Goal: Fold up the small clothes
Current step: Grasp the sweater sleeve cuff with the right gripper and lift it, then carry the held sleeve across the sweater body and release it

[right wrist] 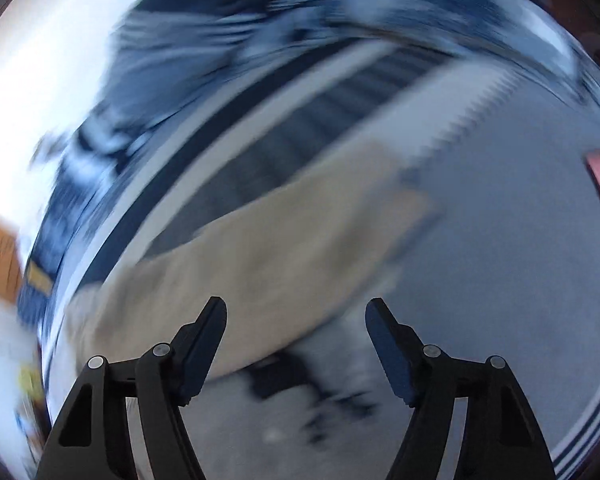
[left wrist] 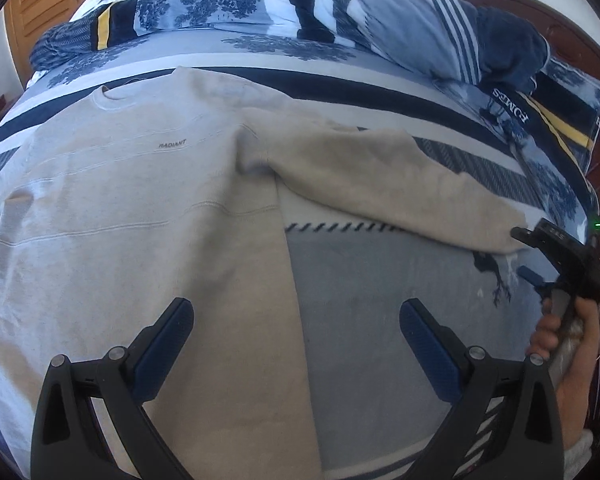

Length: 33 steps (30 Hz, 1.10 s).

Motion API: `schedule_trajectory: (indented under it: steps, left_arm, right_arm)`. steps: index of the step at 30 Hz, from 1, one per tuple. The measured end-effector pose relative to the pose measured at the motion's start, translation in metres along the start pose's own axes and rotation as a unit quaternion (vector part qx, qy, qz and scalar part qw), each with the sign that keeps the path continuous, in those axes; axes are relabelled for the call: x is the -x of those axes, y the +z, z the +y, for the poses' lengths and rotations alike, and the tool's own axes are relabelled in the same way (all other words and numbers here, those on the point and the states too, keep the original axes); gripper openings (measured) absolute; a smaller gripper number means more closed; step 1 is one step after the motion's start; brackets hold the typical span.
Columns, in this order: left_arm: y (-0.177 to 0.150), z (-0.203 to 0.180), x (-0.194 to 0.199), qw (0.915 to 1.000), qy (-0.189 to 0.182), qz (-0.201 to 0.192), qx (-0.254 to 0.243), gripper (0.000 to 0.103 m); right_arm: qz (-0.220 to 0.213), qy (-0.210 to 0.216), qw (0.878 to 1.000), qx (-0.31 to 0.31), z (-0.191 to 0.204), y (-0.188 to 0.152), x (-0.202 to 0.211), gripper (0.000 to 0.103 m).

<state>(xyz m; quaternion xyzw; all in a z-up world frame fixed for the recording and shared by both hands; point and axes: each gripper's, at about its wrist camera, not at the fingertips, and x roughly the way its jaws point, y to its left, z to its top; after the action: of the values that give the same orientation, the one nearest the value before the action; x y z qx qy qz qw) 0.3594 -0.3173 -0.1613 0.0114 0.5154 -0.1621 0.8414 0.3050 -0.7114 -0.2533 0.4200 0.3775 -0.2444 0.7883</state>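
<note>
A beige sweatshirt [left wrist: 132, 208] with small "RADIANT" lettering lies flat, front up, on the bed. Its right sleeve [left wrist: 380, 184] stretches out to the right. My left gripper [left wrist: 296, 332] is open and empty, hovering above the sweatshirt's right side edge near the hem. My right gripper [left wrist: 520, 252] shows at the right edge of the left wrist view, at the sleeve's cuff. In the blurred right wrist view, the right gripper [right wrist: 296, 320] is open with the sleeve [right wrist: 284, 240] just beyond its fingertips.
The bed has a blue, white and grey patterned cover [left wrist: 380, 300]. A rumpled duvet and pillows [left wrist: 420, 28] lie along the far side. A dark wooden headboard [left wrist: 580, 40] is at right, a wooden door [left wrist: 40, 4] at far left.
</note>
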Motion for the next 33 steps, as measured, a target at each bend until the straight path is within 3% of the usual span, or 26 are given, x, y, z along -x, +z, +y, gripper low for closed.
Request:
schedule_trajectory:
  steps: [3,5,8,10,12,15,19,22,25,28,29,33]
  left_arm:
    - [-0.005,0.0,-0.004,0.9997,-0.019,0.017,0.006,0.103]
    - [-0.008,-0.003,-0.006,0.9996,-0.02,0.022,-0.002,0.103]
    - [-0.01,-0.003,-0.005,0.9995,-0.019,0.022,-0.013,0.103]
    - [-0.009,0.002,-0.004,0.9997,-0.014,0.019,-0.008,0.103]
    - [-0.008,0.012,-0.001,0.9997,-0.016,0.018,0.005,0.103]
    - [-0.007,0.034,0.01,0.9992,-0.018,0.009,0.033,0.103]
    - [-0.007,0.069,0.032,0.997,-0.019,-0.006,0.075,0.103]
    - [-0.008,0.102,0.054,0.9944,-0.019,-0.019,0.102,0.103]
    - [-0.013,0.139,0.078,0.9902,-0.024,-0.032,0.134,0.103]
    - [-0.025,0.185,0.102,0.9825,-0.023,-0.046,0.179,0.103]
    - [-0.029,0.199,0.108,0.9795,-0.024,-0.049,0.194,0.103]
    - [-0.049,0.256,0.125,0.9677,-0.024,-0.052,0.246,0.103]
  right_arm:
    - [0.016,0.025,0.998,-0.055,-0.022,0.003,-0.021,0.076]
    - [-0.008,0.021,0.999,-0.05,-0.02,0.013,-0.023,0.076]
    - [-0.02,0.011,0.999,-0.03,-0.016,0.025,-0.033,0.051]
    - [-0.032,-0.007,0.999,-0.035,-0.019,0.028,-0.036,0.021]
    - [-0.037,-0.005,0.999,-0.022,-0.013,0.028,-0.034,0.01]
    - [-0.066,-0.006,0.998,0.007,0.009,0.026,-0.014,0.01]
    - [-0.127,0.04,0.986,0.102,0.076,0.006,0.046,0.01]
    - [-0.157,0.094,0.964,0.19,0.139,-0.032,0.093,0.01]
    - [-0.169,0.156,0.935,0.271,0.196,-0.086,0.132,0.01]
    - [-0.186,0.191,0.891,0.367,0.251,-0.15,0.159,0.009]
    - [-0.185,0.214,0.874,0.396,0.267,-0.176,0.168,0.01]
    - [-0.11,0.263,0.838,0.465,0.306,-0.253,0.162,0.01]
